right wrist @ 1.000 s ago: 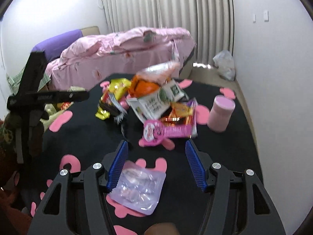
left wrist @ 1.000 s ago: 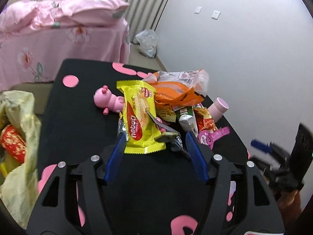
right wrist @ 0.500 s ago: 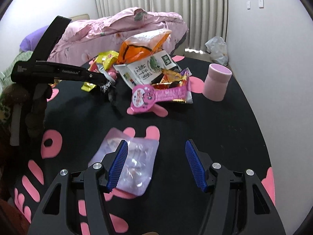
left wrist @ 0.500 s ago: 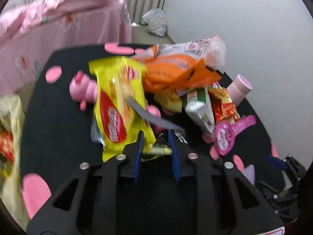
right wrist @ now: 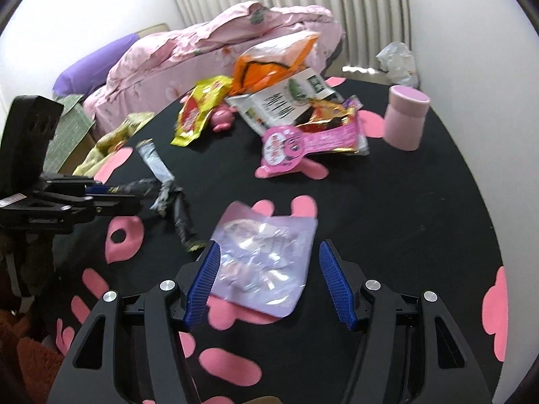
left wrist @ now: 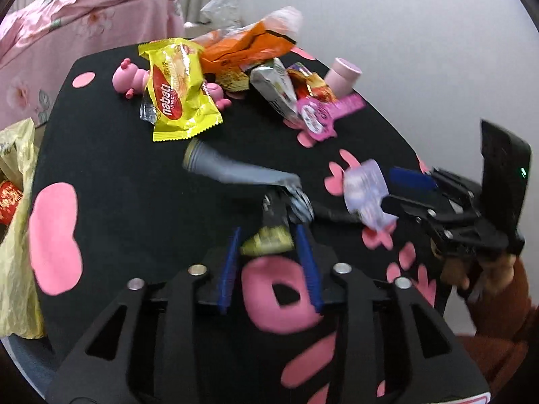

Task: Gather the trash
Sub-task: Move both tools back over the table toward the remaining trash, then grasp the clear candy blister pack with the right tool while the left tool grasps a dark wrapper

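A twisted black, grey and gold wrapper [left wrist: 269,202] lies stretched out on the black table [left wrist: 118,175], apart from the pile. Its gold end sits between the blue pads of my left gripper [left wrist: 267,232]. Those jaws are opening while the gold end still spans the gap. In the right wrist view the same wrapper [right wrist: 165,188] trails from the left gripper [right wrist: 101,198]. My right gripper [right wrist: 268,247] stands open astride a clear lilac pouch [right wrist: 262,259], its pads not touching it. The left wrist view shows the right gripper [left wrist: 397,190] at that pouch [left wrist: 367,195].
At the table's far side lies a pile with a yellow wafer wrapper [left wrist: 178,91], an orange bag [left wrist: 242,47], a pink pig toy [left wrist: 128,79] and a pink round pack [left wrist: 316,118]. Beside it stands a pink cup [right wrist: 406,121]. A yellow bag [left wrist: 17,235] hangs at the left edge.
My left gripper closed on the wrapper's gold end and dragged it out of the pile toward the near side. My right gripper sank over the lilac pouch.
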Tool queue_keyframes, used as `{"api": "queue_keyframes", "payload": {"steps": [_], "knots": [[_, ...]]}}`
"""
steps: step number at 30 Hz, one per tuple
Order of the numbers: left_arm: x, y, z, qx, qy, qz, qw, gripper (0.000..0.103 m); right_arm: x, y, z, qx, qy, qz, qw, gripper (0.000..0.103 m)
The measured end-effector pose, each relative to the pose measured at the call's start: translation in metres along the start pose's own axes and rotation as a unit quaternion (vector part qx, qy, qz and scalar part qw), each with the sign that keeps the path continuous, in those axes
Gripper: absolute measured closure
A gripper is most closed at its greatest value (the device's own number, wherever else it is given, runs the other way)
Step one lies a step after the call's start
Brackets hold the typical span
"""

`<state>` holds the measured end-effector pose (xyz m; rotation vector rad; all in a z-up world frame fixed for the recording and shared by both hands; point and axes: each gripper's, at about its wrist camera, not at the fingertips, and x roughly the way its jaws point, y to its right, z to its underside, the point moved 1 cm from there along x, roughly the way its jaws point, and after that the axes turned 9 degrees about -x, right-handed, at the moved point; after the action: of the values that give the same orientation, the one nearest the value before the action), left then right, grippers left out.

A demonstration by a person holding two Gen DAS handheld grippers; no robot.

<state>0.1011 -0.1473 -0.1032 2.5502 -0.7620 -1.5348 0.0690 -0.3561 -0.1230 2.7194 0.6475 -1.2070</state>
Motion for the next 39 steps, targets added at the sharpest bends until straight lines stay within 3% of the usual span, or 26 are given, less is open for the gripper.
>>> {"api": "queue_keyframes", "payload": {"steps": [5,9,13,16,21,24,28,32,34,36,38,39], "knots": [[-0.027,0.004,-0.002,0.023,0.048,0.013,0.9985,0.055,0.010,-0.010,0.007,-0.019,-0.032,-0.008,0.999,0.045],[-0.028,0.017,-0.021,0.079,0.089,-0.001,0.9929,0.054,0.010,-0.015,0.011,-0.029,-0.029,0.006,0.999,0.045],[0.007,0.020,-0.034,0.107,0.053,-0.014,0.9928,0.054,0.008,-0.019,0.014,-0.037,-0.041,0.016,0.998,0.045],[0.026,0.011,-0.030,0.087,0.024,-0.020,0.9957,0.054,0.007,-0.017,0.014,-0.045,-0.047,0.006,0.998,0.045],[0.015,-0.004,-0.023,0.039,0.038,-0.020,0.9983,0.054,0.007,-0.004,0.011,0.019,-0.027,-0.028,0.999,0.045],[0.013,-0.009,-0.016,0.022,0.035,-0.010,0.9991,0.054,0.013,-0.009,0.005,0.013,-0.028,-0.016,0.999,0.045],[0.007,-0.005,-0.006,0.022,0.040,-0.005,0.9989,0.054,0.022,-0.025,-0.002,-0.041,-0.043,0.027,0.998,0.045],[0.002,-0.002,0.000,0.022,0.043,-0.008,0.9988,0.054,0.030,-0.028,-0.011,-0.047,-0.040,0.019,0.998,0.045],[-0.001,-0.003,0.003,0.019,0.045,-0.010,0.9988,0.054,0.030,-0.027,-0.012,-0.048,-0.041,0.018,0.998,0.056],[-0.006,-0.005,0.006,0.014,0.047,-0.008,0.9987,0.054,0.027,-0.026,-0.012,-0.047,-0.038,0.013,0.998,0.082],[-0.008,-0.006,0.007,0.012,0.047,-0.008,0.9988,0.054,0.021,-0.025,-0.011,-0.039,-0.032,0.006,0.999,0.096],[-0.009,-0.006,0.008,0.012,0.046,-0.009,0.9988,0.054,0.019,-0.026,-0.011,-0.037,-0.028,0.005,0.999,0.097]]}}
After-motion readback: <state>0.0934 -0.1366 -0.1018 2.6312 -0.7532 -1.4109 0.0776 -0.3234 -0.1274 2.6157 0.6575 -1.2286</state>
